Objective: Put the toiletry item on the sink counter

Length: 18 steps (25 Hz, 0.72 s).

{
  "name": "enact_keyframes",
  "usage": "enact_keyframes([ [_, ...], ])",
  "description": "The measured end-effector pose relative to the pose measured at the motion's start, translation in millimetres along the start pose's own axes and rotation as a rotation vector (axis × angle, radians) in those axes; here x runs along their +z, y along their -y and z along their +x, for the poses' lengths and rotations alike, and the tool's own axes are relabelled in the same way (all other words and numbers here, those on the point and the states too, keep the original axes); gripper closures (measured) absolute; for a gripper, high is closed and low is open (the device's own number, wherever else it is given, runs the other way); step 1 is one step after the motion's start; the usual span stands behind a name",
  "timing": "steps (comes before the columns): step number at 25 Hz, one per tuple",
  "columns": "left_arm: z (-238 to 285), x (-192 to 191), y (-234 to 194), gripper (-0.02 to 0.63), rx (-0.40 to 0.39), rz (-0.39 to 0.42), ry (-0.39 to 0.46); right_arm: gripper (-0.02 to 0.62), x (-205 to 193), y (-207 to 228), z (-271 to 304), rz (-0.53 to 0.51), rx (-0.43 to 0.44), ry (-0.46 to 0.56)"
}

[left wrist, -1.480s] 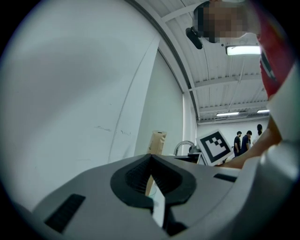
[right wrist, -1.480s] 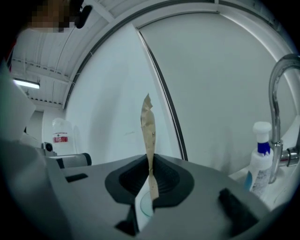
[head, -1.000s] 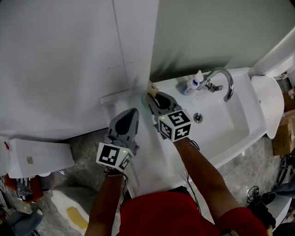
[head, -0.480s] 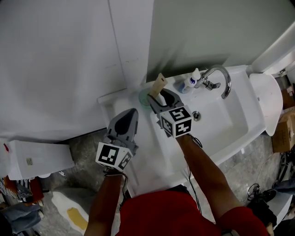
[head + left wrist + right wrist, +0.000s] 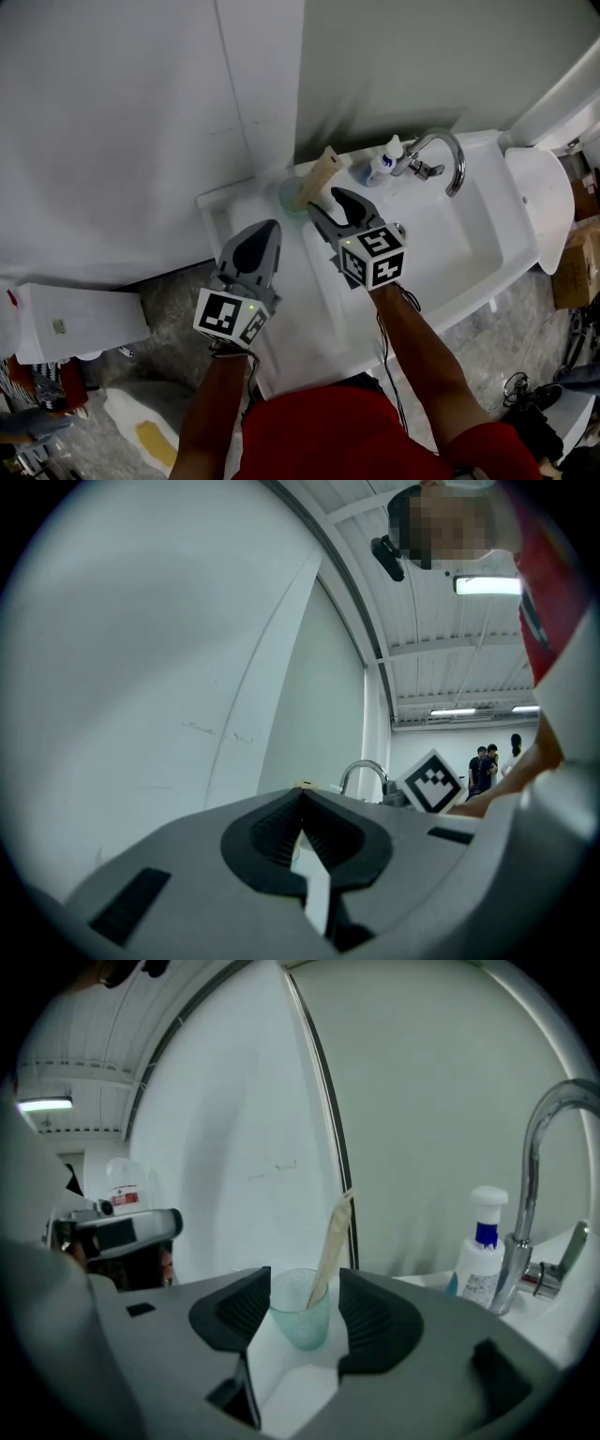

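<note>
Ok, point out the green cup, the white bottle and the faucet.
green cup (image 5: 298, 1321): right gripper view, on its wall below the rim.
white bottle (image 5: 480, 1274): right gripper view, on its labelled body.
faucet (image 5: 529, 1176): right gripper view, on the rising spout pipe.

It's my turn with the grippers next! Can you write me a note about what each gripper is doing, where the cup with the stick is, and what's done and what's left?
Left gripper: shut and empty, off to the left of the counter.
Right gripper: jaws opening, with the pads not touching the cup just ahead of them.
Cup: upright on the sink counter near the back wall, with a tan stick leaning in it.
Done: the item looks set down.
Left: probably just backing the right gripper away without knocking the cup.
</note>
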<state>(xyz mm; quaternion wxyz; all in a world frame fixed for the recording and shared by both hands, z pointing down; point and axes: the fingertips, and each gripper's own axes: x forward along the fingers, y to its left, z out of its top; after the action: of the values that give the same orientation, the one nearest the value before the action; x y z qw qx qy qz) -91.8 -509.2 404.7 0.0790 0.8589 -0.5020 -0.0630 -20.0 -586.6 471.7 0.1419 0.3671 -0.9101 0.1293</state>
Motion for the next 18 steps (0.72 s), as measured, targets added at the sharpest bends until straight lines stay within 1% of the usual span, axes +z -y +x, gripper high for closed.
enact_keyframes([
  [6, -5, 8, 15, 0.589, -0.024, 0.010, 0.010, 0.380, 36, -46, -49, -0.066, 0.135, 0.142],
  [7, -6, 11, 19, 0.589, -0.031, 0.016, 0.011, 0.394, 41, -53, -58, -0.077, 0.154, 0.160],
  [10, -12, 18, 33, 0.589, -0.051, 0.038, 0.017, 0.484, 50, -71, -80, -0.111, 0.191, 0.204],
  [12, -16, 24, 42, 0.589, -0.064, 0.050, 0.022, 0.521, 54, -83, -93, -0.133, 0.215, 0.222],
  [14, -21, 31, 52, 0.589, -0.077, 0.059, 0.029, 0.543, 56, -94, -105, -0.142, 0.238, 0.229],
  [18, -34, 40, 72, 0.589, -0.106, 0.078, 0.036, 0.558, 61, -113, -124, -0.157, 0.274, 0.266],
])
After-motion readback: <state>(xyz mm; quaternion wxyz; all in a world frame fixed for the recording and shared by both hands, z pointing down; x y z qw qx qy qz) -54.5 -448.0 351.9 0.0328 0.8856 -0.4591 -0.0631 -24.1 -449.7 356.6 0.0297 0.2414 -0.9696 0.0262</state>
